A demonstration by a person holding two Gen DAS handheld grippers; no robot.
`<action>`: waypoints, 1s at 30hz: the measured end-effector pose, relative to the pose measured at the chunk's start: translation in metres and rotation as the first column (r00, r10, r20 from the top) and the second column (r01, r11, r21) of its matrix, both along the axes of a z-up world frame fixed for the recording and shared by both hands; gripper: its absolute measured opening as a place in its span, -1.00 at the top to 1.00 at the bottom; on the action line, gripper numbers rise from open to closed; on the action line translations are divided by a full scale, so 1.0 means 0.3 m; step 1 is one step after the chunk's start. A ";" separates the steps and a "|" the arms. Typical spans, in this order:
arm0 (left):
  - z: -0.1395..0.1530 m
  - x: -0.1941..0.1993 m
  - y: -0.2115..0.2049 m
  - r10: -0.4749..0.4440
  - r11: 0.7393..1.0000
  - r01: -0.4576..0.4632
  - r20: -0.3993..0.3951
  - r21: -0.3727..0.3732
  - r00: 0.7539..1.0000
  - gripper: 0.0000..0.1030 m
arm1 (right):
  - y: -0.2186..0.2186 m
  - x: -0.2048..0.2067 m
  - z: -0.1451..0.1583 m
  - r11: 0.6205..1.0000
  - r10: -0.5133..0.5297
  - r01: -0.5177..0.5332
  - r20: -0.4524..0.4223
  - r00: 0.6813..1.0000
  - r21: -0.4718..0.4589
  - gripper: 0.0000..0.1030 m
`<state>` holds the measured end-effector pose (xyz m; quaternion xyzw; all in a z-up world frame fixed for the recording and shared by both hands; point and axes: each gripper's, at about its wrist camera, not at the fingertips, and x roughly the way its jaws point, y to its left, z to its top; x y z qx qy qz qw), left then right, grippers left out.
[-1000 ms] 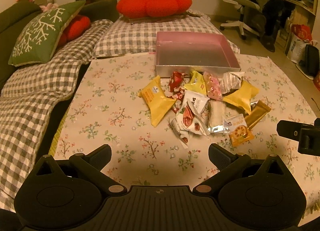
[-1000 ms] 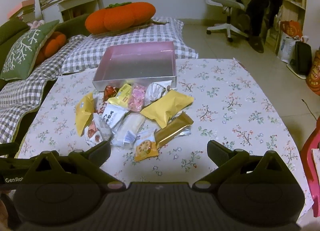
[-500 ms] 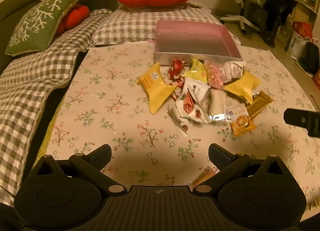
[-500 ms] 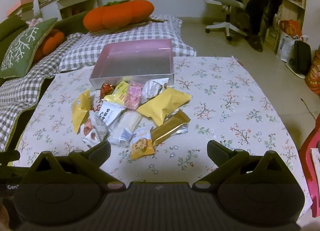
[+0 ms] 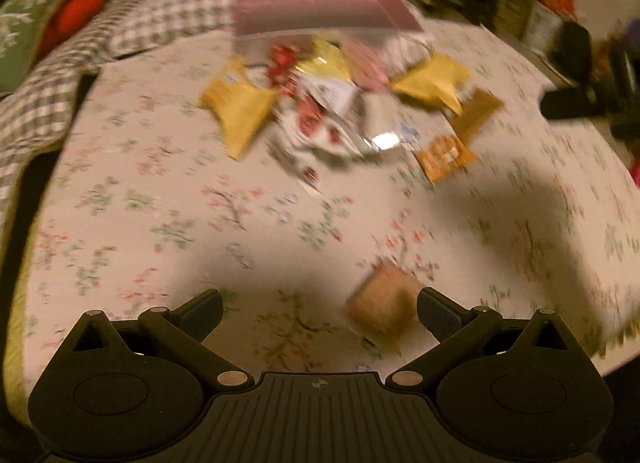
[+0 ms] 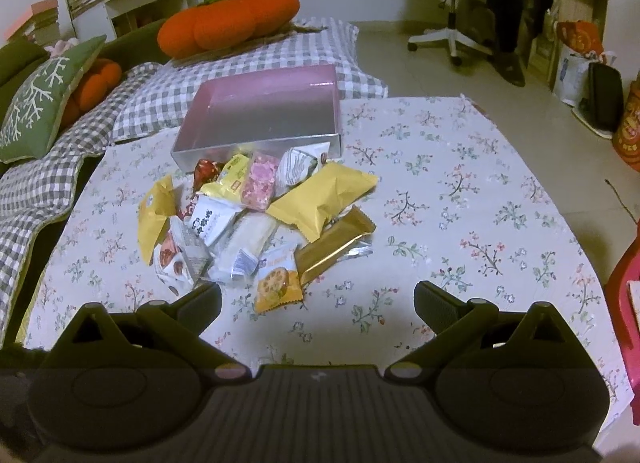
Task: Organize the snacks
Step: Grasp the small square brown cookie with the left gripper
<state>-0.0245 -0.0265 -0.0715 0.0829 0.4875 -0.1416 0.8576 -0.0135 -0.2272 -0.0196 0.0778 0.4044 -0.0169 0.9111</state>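
In our blurred left view, the left gripper (image 5: 319,306) hangs wide open and empty over the cloth (image 5: 120,199); a tan packet (image 5: 382,310) lies just inside its right finger. In our right view, the right gripper (image 6: 317,299) gapes empty before the snacks (image 6: 256,215), heaped against the pink box (image 6: 256,145).

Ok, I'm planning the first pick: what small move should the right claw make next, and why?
Probably ease the open right claw forward onto the orange cookie packet: it lies nearest, at the pile's front edge, and the pink box behind is still empty.
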 end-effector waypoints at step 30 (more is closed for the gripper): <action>-0.060 0.099 0.015 -0.063 0.995 0.063 -0.005 -0.072 0.998 0.38 | -0.076 0.213 -0.137 0.957 -0.068 0.124 -0.214 0.975 0.261 -0.58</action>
